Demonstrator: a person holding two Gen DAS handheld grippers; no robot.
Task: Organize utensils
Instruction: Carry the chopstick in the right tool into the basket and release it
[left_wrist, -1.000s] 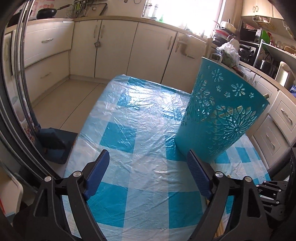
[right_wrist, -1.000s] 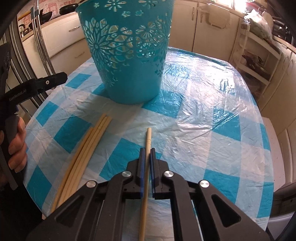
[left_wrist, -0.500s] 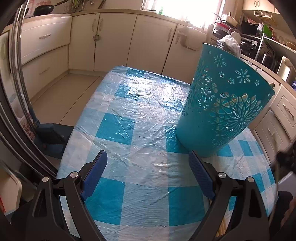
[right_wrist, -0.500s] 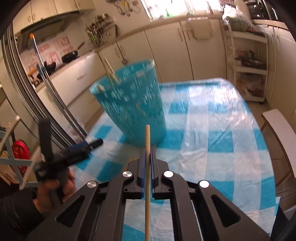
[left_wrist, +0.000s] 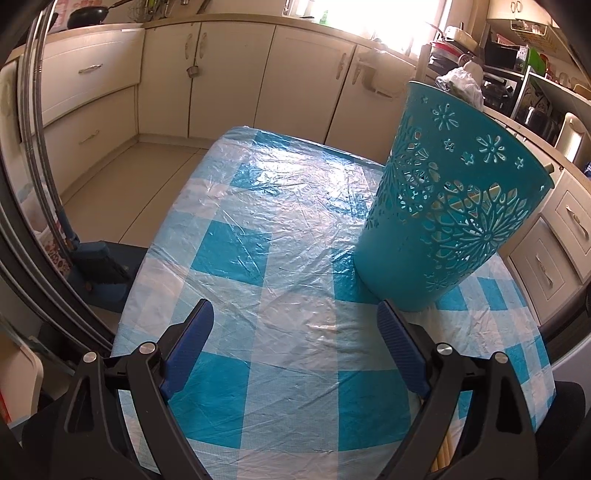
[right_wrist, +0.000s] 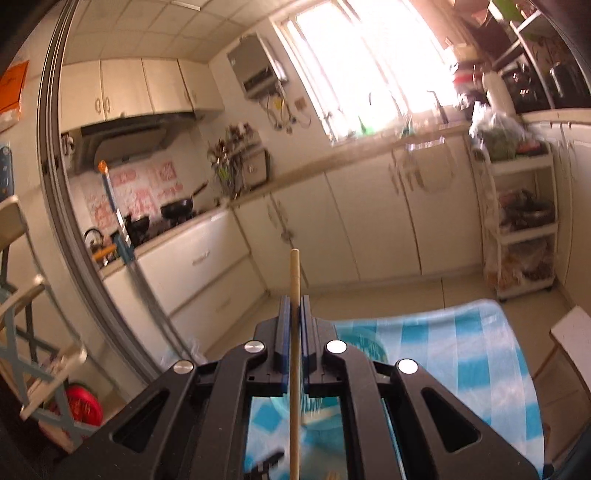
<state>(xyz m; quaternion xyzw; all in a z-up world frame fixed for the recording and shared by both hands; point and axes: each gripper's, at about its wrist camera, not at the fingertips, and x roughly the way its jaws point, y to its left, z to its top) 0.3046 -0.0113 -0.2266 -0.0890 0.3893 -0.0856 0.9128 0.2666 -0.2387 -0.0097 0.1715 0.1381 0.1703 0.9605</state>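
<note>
My right gripper (right_wrist: 294, 301) is shut on a pale wooden chopstick (right_wrist: 294, 273), which sticks out past the fingertips and runs back under the jaws. It is held high over the table, and the teal basket (right_wrist: 364, 345) shows only partly below it, blurred. In the left wrist view the teal cut-out basket (left_wrist: 454, 206) stands upright at the right on the blue-and-white checked tablecloth (left_wrist: 280, 229). My left gripper (left_wrist: 295, 319) is open above the cloth, left of the basket, with nothing between its fingers. Ends of more chopsticks (left_wrist: 443, 452) peek out at the bottom right.
Cream kitchen cabinets (left_wrist: 229, 74) run behind the table, with a worktop, pans (right_wrist: 177, 210) and a bright window (right_wrist: 373, 59). A white shelf trolley (right_wrist: 521, 221) stands at the right. A white stool edge (right_wrist: 572, 336) is beside the table. Tiled floor (left_wrist: 122, 184) lies left of the table.
My right gripper rose from the table with the chopstick and tilted up toward level, so its view now shows the kitchen instead of the tabletop. The left gripper stayed in place, still open.
</note>
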